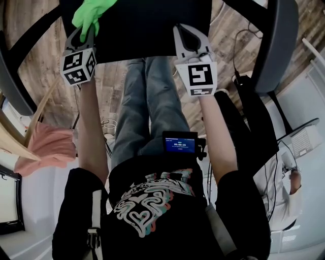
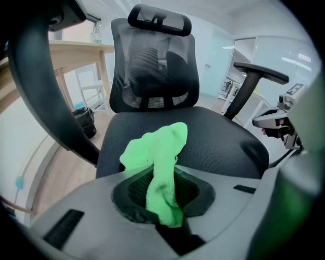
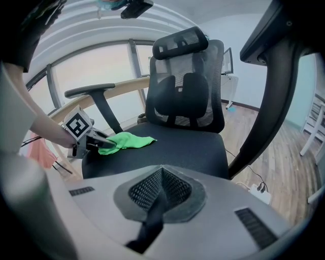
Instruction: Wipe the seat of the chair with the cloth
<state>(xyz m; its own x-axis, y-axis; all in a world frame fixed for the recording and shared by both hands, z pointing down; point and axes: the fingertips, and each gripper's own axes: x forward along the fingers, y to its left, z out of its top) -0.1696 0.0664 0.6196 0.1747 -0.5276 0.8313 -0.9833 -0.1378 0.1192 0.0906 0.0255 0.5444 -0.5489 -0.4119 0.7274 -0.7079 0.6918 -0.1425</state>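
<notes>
A black office chair faces me, and its seat (image 1: 147, 30) (image 2: 218, 137) (image 3: 177, 152) is dark fabric. My left gripper (image 1: 84, 35) (image 2: 162, 203) is shut on a bright green cloth (image 1: 92, 14) (image 2: 157, 147) (image 3: 127, 141). The cloth's free end lies on the seat near its front left corner. In the right gripper view, the left gripper (image 3: 94, 143) sits low at that seat edge. My right gripper (image 1: 187, 36) (image 3: 160, 190) hovers over the seat's front edge, shut with nothing in it.
A mesh backrest (image 2: 152, 76) (image 3: 185, 86) rises behind the seat. Armrests (image 2: 261, 73) (image 3: 89, 91) (image 1: 277, 45) flank it. A wooden desk (image 2: 76, 48) and a dark bin (image 2: 84, 119) stand at the left. Cables and a power strip (image 3: 259, 190) lie on the wood floor.
</notes>
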